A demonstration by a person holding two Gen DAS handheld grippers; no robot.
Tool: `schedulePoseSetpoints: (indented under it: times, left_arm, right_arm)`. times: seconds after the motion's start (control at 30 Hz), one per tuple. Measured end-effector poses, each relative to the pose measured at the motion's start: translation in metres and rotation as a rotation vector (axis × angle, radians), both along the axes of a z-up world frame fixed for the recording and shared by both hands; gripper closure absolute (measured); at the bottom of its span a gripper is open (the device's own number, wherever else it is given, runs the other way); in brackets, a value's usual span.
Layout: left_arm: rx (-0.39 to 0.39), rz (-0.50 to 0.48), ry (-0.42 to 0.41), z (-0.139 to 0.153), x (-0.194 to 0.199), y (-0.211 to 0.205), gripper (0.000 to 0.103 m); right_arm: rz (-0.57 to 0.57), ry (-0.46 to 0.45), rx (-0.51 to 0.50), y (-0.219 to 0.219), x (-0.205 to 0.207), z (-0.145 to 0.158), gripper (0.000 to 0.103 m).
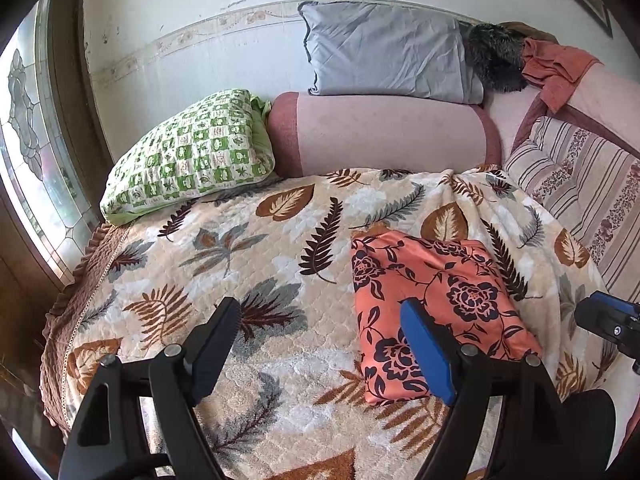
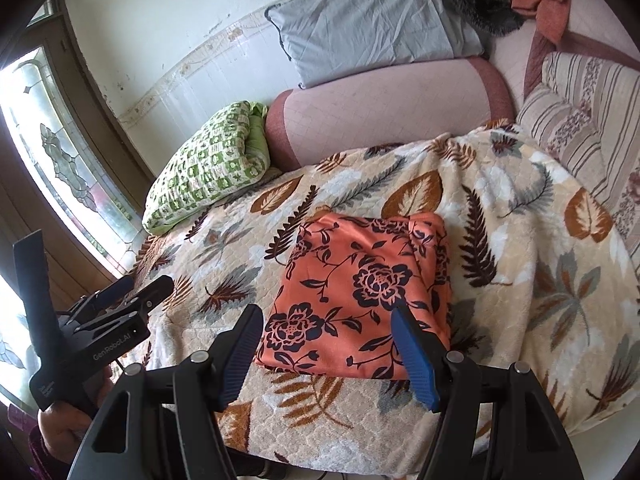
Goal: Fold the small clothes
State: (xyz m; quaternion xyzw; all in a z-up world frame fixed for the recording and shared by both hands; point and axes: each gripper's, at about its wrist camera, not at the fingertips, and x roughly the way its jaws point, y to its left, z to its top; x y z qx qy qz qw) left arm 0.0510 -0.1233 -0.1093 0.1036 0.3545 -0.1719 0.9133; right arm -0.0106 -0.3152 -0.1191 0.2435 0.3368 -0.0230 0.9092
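An orange garment with dark floral print (image 1: 432, 300) lies folded into a neat rectangle on the leaf-patterned blanket (image 1: 248, 240). It also shows in the right wrist view (image 2: 360, 292). My left gripper (image 1: 320, 312) is open and empty, above the blanket just left of the garment. My right gripper (image 2: 326, 320) is open and empty, hovering over the garment's near edge. The left gripper shows at the left of the right wrist view (image 2: 136, 288), and the right gripper's tip shows at the right edge of the left wrist view (image 1: 608, 316).
A green checked pillow (image 1: 192, 156), a pink bolster (image 1: 384, 132) and a grey pillow (image 1: 392, 52) lie at the back by the wall. A striped cushion (image 1: 580, 184) sits at the right. A window (image 1: 28, 152) is at the left.
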Motion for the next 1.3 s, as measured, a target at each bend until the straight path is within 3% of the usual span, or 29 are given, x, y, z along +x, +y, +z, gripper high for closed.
schedulePoseSetpoints:
  times: [0.4, 0.87, 1.3]
  left_arm:
    - [-0.013, -0.001, -0.017, 0.01, -0.01, 0.005, 0.021]
    - [-0.005, 0.011, -0.005, 0.006, 0.0, 0.003, 0.021]
    - [0.085, 0.014, 0.08, -0.048, 0.038, -0.024, 0.021]
  right_arm:
    - [0.012, -0.023, -0.093, 0.026, -0.011, 0.017, 0.033]
    - [0.021, -0.028, -0.106, 0.029, -0.006, 0.018, 0.033]
    - [-0.085, 0.078, 0.029, -0.039, 0.015, -0.047, 0.033]
